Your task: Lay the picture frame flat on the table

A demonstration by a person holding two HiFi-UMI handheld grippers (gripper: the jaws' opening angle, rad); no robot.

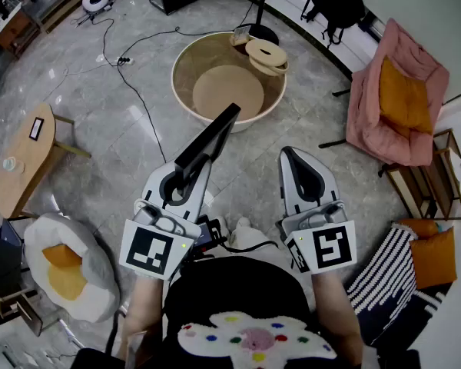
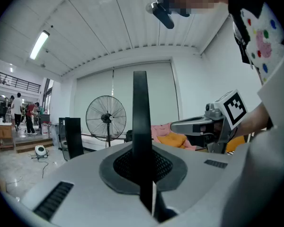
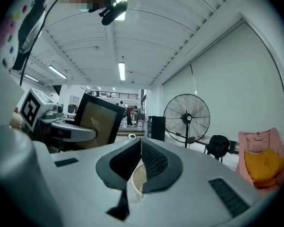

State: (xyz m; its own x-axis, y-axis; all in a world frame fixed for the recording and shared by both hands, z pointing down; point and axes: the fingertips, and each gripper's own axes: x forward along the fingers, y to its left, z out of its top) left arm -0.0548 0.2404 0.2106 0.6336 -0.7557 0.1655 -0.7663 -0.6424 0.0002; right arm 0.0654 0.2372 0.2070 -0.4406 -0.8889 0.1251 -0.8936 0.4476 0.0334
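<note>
Glossy floor [image 1: 100,106], matt picture frame [image 1: 210,141]

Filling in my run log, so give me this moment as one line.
left gripper: shut on picture frame | right gripper: shut, empty | picture frame: held up, not yet on table

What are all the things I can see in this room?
picture frame: one, black, on edge in the left gripper
round table: one, light wood, on the floor ahead
round wooden pieces: a couple, pale, on the table's far rim
armchair: one, pink, right
orange cushion: one, on the armchair
fan: one, black, beyond the table
backpack: one, black, by the far wall
egg cushion: one, white and yellow, floor at left
side table: one, wood, far left
striped cushion: one, black and white, lower right
left gripper: grey, fingers shut on the frame
right gripper: grey, fingers shut, empty
</note>
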